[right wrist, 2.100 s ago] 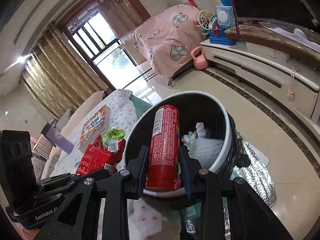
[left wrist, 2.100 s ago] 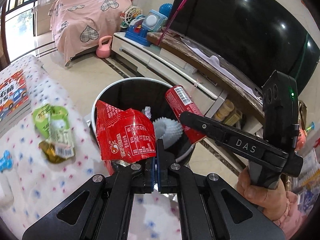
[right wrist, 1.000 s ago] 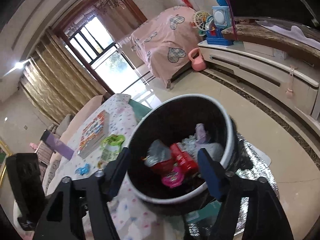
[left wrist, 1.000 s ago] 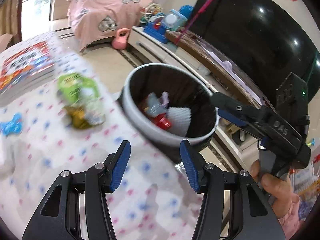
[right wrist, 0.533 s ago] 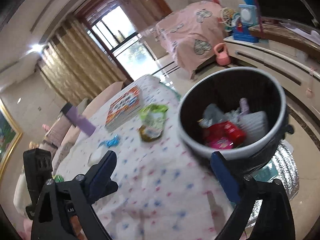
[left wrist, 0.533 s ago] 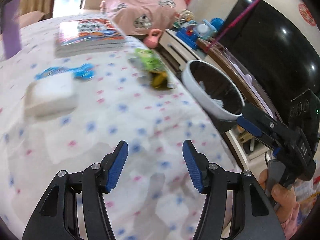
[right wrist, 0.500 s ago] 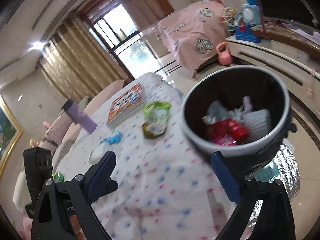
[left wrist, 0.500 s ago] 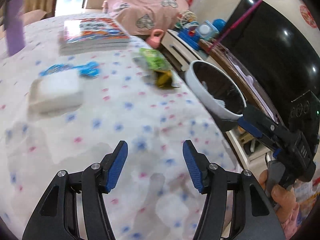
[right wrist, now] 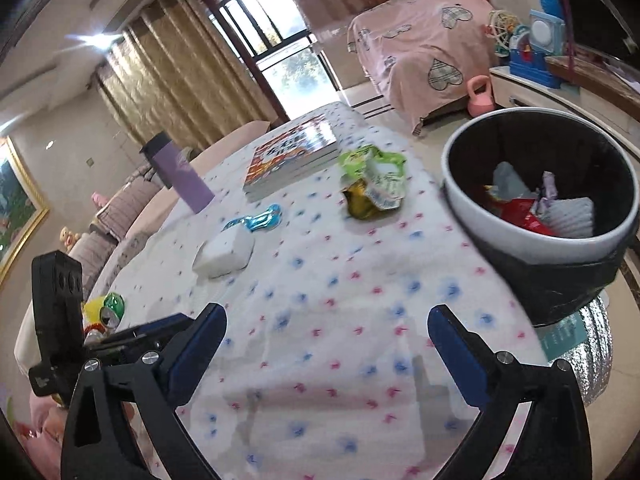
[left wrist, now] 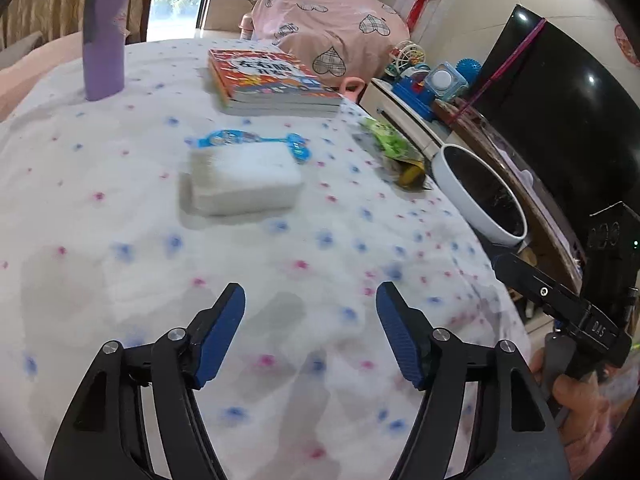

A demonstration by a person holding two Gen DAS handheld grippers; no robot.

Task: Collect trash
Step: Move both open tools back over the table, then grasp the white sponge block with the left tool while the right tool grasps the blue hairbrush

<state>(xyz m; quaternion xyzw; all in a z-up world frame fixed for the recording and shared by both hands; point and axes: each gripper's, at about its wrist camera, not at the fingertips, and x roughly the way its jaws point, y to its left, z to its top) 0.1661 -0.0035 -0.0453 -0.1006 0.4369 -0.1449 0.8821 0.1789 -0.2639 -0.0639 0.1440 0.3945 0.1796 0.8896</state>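
1. Left tongs: blue pads spread wide, nothing between them, held over the spotted cloth of the surface.
2. Right tongs: also spread wide and holding nothing, above the near edge of the same surface; in the left view they show at far right, gripped by a hand.
3. Trash bin: white rim, black liner, standing just beside the surface's edge. Inside it lie a red wrapper, a white ribbed piece and some crumpled scraps.
4. Green snack wrapper: crumpled with a yellow part beneath, lying on the surface near the bin, untouched by either tongs.
5. Crushed green can: on the surface at its far left side, close to the left tool's body.
6. Other items on the surface: a white packet, a blue foil wrapper just behind it, a stack of books, a purple bottle standing upright.
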